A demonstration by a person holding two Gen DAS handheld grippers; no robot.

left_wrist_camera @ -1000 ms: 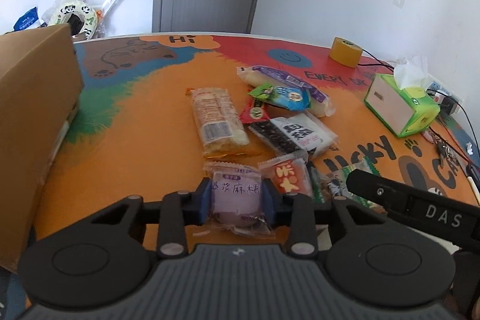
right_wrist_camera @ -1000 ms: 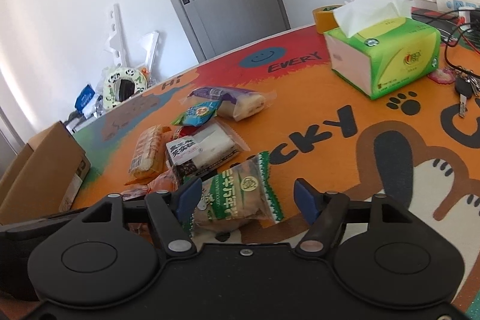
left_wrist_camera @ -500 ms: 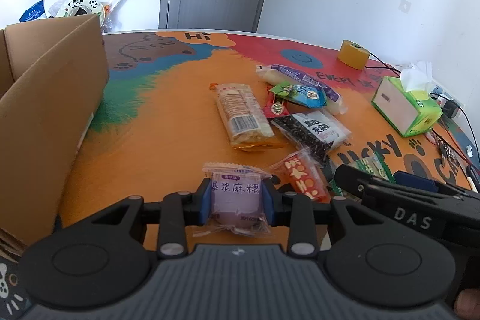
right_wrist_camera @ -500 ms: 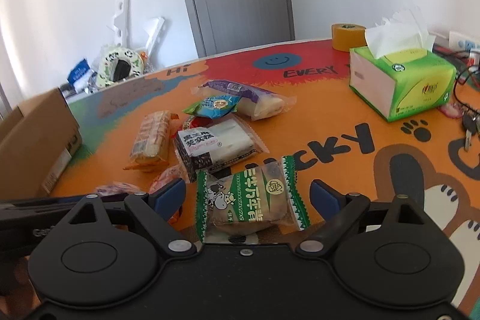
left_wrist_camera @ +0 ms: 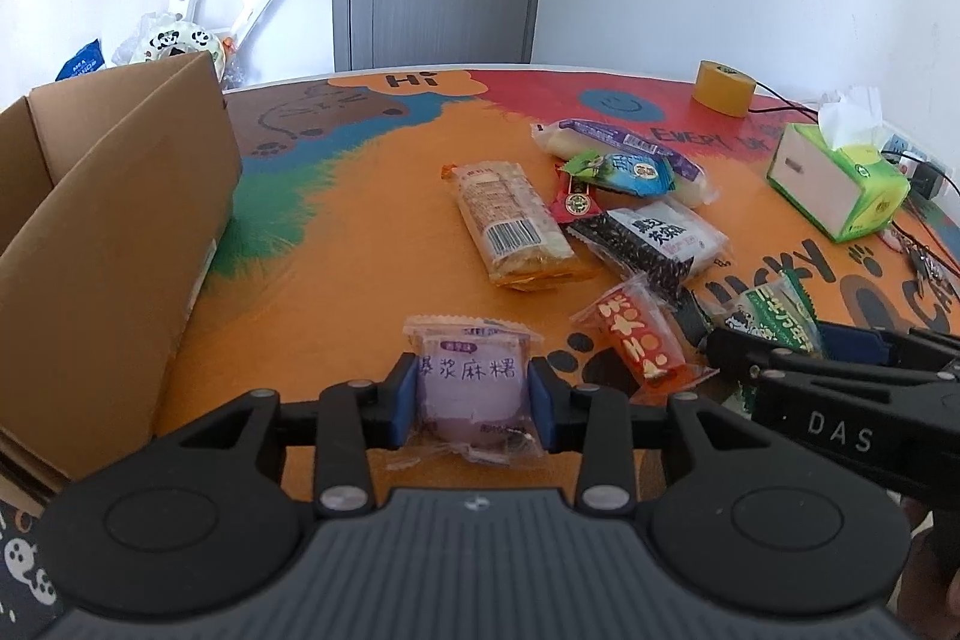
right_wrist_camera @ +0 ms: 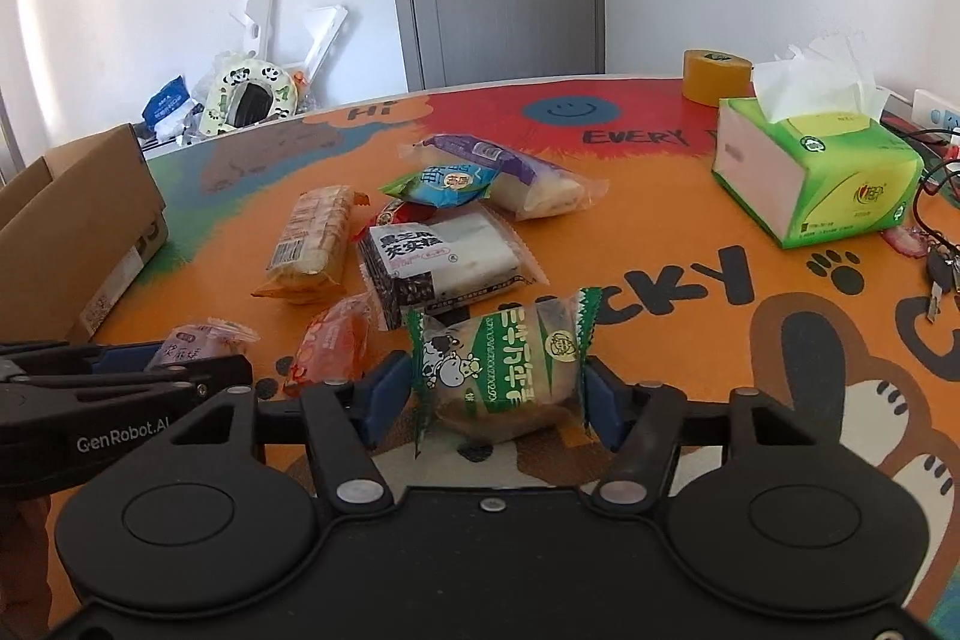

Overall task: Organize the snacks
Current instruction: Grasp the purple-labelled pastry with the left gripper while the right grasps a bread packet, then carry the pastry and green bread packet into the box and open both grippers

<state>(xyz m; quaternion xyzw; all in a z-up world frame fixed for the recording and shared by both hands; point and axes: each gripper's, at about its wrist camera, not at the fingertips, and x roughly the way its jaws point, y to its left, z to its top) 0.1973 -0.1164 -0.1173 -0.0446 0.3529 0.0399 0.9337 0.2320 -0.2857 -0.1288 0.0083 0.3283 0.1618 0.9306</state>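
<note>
- My left gripper point(left_wrist_camera: 474, 394) pinches a crinkly purple mochi packet point(left_wrist_camera: 471, 388), lower centre.
- My right gripper point(right_wrist_camera: 498, 400) clamps a green-striped cake wrapper point(right_wrist_camera: 501, 370) above the glossy cartoon tablecloth point(right_wrist_camera: 690, 340).

Surface: a table point(right_wrist_camera: 660, 244) under a bright cartoon cover, orange, red and green, lettered "Hi" and "EVERY".
Left edge: an open cardboard box point(left_wrist_camera: 114, 244).
Centre: a cracker pack point(left_wrist_camera: 510, 226), a black-and-white cake pack point(right_wrist_camera: 438, 259), a red-orange packet point(left_wrist_camera: 639, 343), and a blue-green sachet point(right_wrist_camera: 447, 184) leaning on a long purple-wrapped roll point(right_wrist_camera: 510, 175).
Far right: a yellow tape roll point(right_wrist_camera: 716, 76), a green tissue box point(right_wrist_camera: 816, 178), keys point(right_wrist_camera: 942, 274) and cables.
</note>
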